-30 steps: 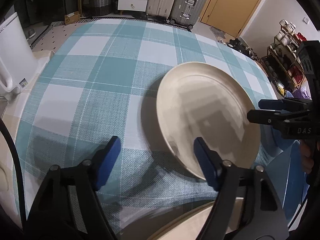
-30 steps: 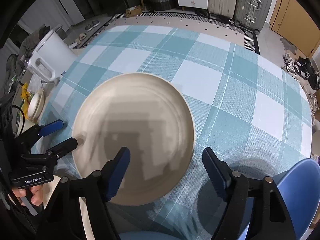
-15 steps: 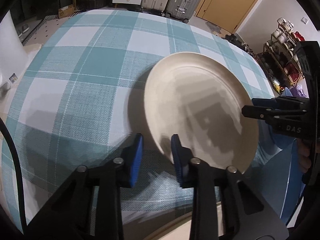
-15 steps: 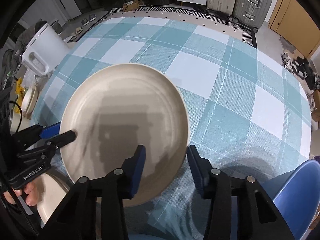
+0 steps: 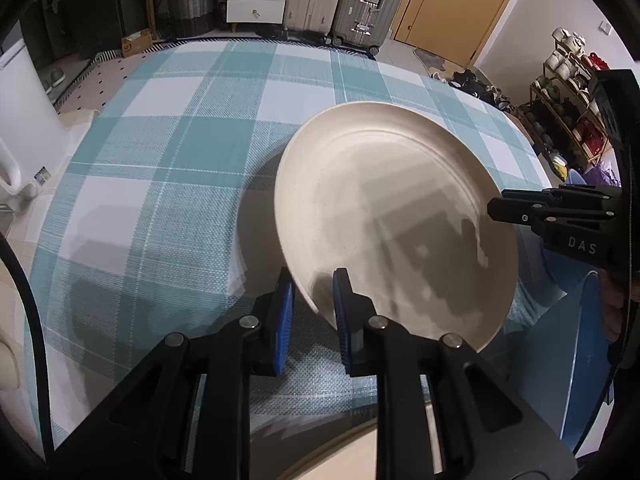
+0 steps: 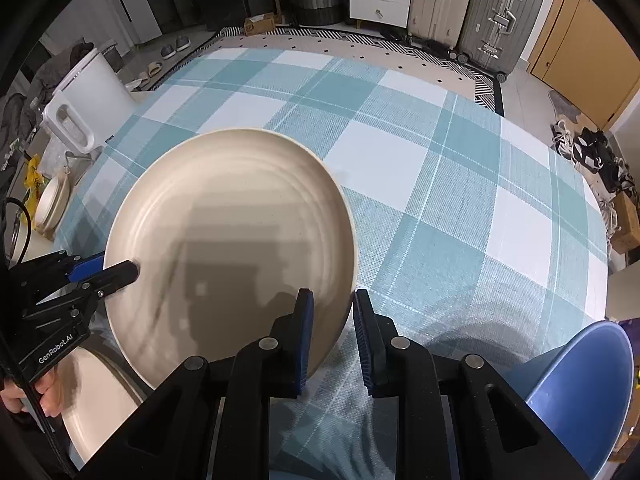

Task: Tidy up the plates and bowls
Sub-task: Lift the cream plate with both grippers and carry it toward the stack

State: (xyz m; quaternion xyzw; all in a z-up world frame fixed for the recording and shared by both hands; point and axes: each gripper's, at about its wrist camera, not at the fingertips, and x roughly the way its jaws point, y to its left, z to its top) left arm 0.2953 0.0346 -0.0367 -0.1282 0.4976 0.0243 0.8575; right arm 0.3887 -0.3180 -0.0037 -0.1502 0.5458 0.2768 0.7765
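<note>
A large cream plate (image 5: 392,216) is held lifted and tilted above the teal checked tablecloth (image 5: 168,160). My left gripper (image 5: 314,300) is shut on the plate's near-left rim. My right gripper (image 6: 332,320) is shut on the plate's (image 6: 232,248) opposite rim. Each gripper shows in the other's view: the right one (image 5: 560,216) at the plate's right edge, the left one (image 6: 100,272) at its left edge. Another cream plate (image 6: 96,400) lies below, at the near table edge, partly hidden.
A blue chair (image 6: 588,396) stands at the near right of the table. A white bin (image 6: 84,108) and a small cream dish (image 6: 52,204) are off the table's left side. Suitcases (image 6: 496,20) and drawers stand beyond the far edge.
Both grippers went from wide open to shut on the plate's opposite rims. The plate has come up off the cloth and tilted.
</note>
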